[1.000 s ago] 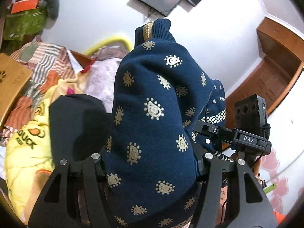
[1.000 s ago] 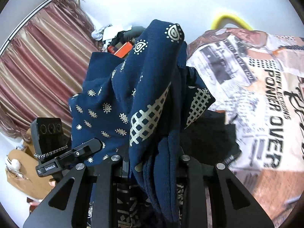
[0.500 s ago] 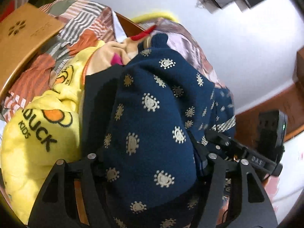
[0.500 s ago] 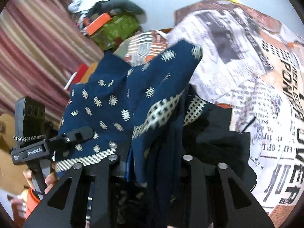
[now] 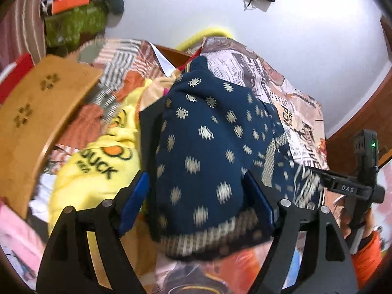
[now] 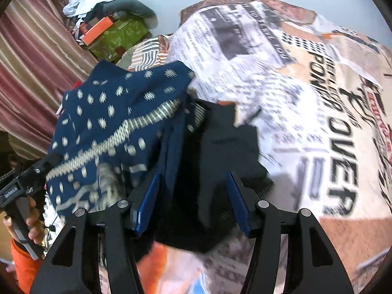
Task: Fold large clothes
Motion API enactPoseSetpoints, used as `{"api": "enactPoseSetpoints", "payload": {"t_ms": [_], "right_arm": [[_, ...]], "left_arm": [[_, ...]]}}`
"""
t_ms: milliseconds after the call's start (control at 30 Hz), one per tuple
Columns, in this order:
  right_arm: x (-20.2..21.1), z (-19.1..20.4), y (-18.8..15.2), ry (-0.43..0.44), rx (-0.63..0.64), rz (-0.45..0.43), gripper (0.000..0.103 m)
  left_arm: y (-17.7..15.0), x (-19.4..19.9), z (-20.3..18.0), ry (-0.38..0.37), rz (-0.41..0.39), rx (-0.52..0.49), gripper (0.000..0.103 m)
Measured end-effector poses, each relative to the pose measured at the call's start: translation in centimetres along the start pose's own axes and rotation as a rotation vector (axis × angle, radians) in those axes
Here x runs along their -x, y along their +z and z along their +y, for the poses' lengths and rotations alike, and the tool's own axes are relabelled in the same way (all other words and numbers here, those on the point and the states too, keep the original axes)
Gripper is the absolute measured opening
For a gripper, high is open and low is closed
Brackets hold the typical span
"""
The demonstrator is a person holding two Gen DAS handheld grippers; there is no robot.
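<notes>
While my jaws have just been opening, I am letting the navy dotted garment [image 5: 208, 152] lie loose between my left gripper [image 5: 196, 201] pads, center frame, beside the yellow duck blanket [image 5: 98, 171] at left. My right gripper [image 6: 191, 203], also parted, is straddling navy and black folds over the newsprint bedsheet [image 6: 318, 122].

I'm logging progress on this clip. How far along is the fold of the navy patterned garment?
Looks nearly done: the navy garment lies bunched and doubled over on the printed bedsheet. In hand: the left gripper and right gripper have just been opening, cloth between them. Left: withdrawing, perhaps tidying.
</notes>
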State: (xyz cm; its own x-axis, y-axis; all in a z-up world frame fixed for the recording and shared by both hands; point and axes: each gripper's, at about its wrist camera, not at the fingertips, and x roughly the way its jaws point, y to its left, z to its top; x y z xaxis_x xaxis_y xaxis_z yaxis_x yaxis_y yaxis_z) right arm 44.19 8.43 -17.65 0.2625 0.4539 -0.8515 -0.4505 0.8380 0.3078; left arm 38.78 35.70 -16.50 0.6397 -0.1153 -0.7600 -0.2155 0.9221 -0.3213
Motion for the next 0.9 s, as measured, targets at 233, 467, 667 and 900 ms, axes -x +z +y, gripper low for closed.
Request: {"api": "enactPoseSetpoints", "payload": {"t_ms": [233,467,667,900], "right_arm": [[7.2,1.9,-1.8,0.017,0.043,-0.131,0.053],[19.1,7.6,-5.4,0.022,0.174,-0.405,0.053],[27.9,12.0,-10.1,0.054,0.239,-0.633,0.053],[34.6,15.5,-17.0,0.064,0.291,-0.854,0.053]], "left_arm": [[-2.2,5.2,-2.6,0.142,-0.031,-0.096,0.08],[-3.7,15.5,-8.6,0.154,-0.246,-0.199,0.08],[-6.7,25.7,-14.2,0.104,-0.478,-0.264,0.08],[-13.0,35.1,-18.1,0.066,-0.704,-0.296,0.08]]}}
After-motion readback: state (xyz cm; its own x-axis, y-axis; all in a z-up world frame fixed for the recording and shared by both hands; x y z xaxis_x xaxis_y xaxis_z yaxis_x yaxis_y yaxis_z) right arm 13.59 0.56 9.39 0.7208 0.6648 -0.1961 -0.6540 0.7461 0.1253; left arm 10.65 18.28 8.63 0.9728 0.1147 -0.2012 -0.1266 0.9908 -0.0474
